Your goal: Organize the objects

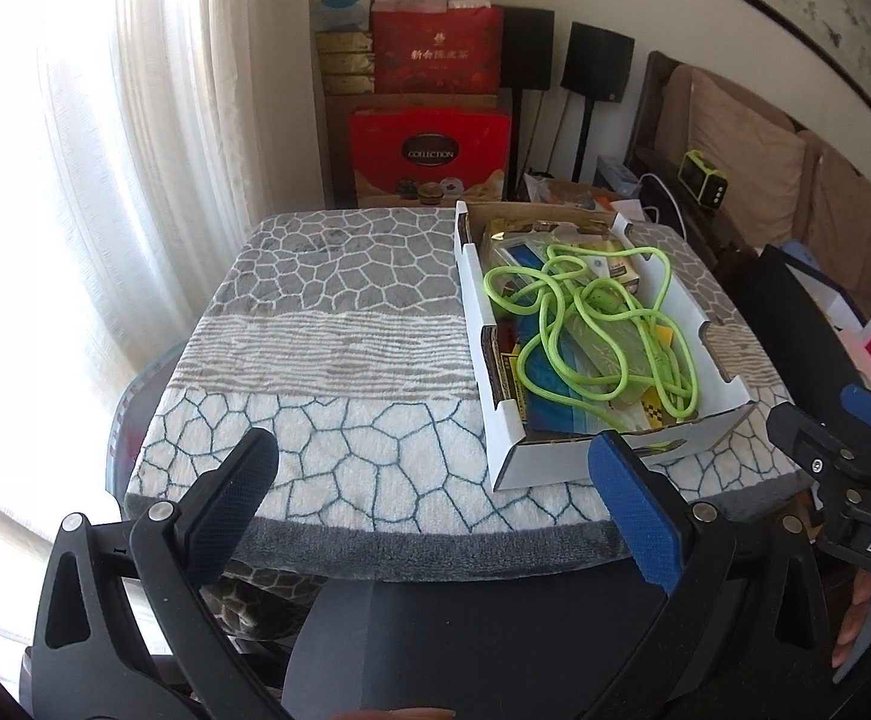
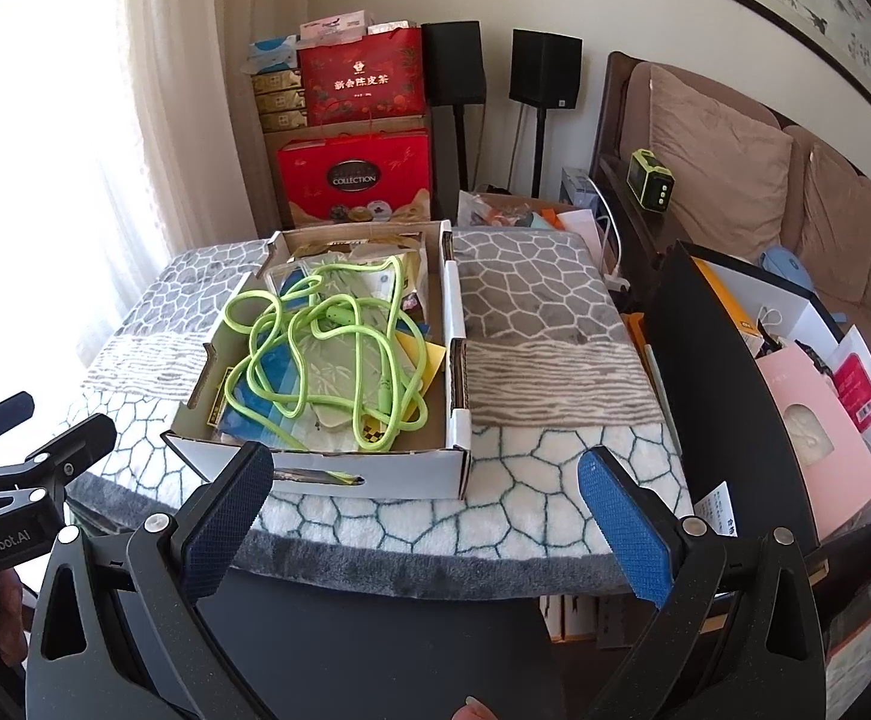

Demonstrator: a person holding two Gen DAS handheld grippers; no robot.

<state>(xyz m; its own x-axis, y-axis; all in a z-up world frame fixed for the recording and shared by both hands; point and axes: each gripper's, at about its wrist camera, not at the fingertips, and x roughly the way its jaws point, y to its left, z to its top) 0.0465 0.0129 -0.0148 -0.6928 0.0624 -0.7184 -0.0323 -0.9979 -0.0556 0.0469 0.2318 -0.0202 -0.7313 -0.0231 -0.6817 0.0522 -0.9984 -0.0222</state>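
Nearest: left gripper point(image 1: 429, 468) and right gripper point(image 2: 426, 480), both spread wide with nothing between the blue-padded fingers, held back at the table's near edge, clear of the cloth.

Under them: a plush grey-and-white towel with a cracked-stone pattern point(image 1: 327, 360) covering the small table. Apart from the box, its visible surface carries no loose items.

On it, toward the right gripper's side: a shallow white cardboard tray box with cut-out handles point(image 2: 375, 471). Inside, a tangled neon-green cord point(image 2: 321, 354) lies looped over flat packets, a pale green bamboo-print pouch point(image 2: 339, 372), blue sheets and yellow cards. So the objects sit gathered in the box; that fits either a tidied load or a jumble awaiting sorting. Cannot tell which.

Handling judgement: the cord is the snag. Any lift should take it near a bunched crossing, not a single strand, or loops will drag the packets below. A steadying grip on the box wall would help.

Beyond: red gift boxes point(image 1: 429, 150) stacked against the wall, two black speakers point(image 2: 546, 66), brown sofa cushions.
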